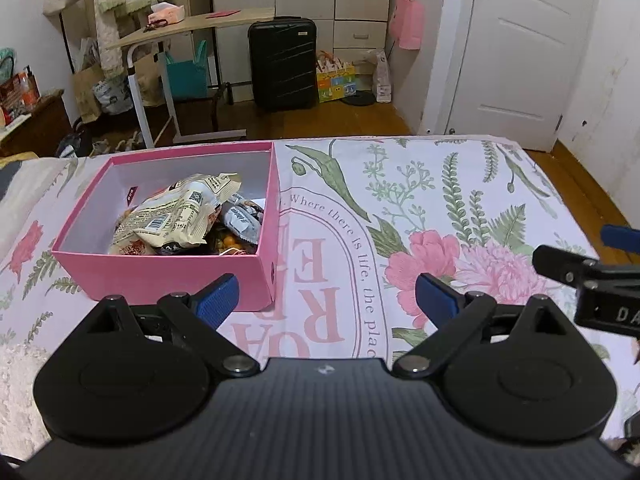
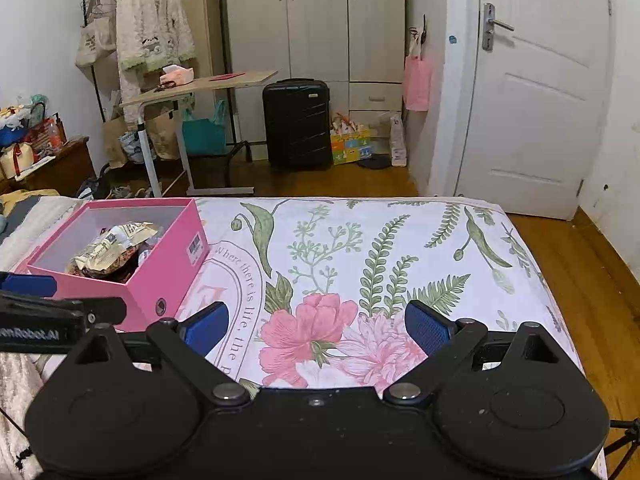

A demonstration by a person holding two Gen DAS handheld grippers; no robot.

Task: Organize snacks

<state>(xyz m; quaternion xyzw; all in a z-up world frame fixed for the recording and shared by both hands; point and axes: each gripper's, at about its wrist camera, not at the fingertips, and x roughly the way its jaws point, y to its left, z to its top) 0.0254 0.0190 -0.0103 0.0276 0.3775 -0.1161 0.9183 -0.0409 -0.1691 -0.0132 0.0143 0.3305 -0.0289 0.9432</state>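
Observation:
A pink open box [image 1: 168,276] sits on the floral bedsheet [image 1: 440,200] and holds several snack packets [image 1: 180,216], cream-coloured ones on top. My left gripper [image 1: 326,300] is open and empty, just in front of the box's near right corner. My right gripper [image 2: 316,326] is open and empty, over the sheet to the right of the box [image 2: 160,280]. The snack packets [image 2: 112,248] show inside it there too. Each gripper shows at the edge of the other's view: the right one [image 1: 592,280] and the left one [image 2: 48,312].
Beyond the bed's far edge are a wooden floor, a black suitcase [image 1: 282,64], a rolling side table [image 1: 192,28], bags, a wardrobe and a white door [image 1: 520,48]. A fuzzy blanket [image 1: 16,392] lies at the near left.

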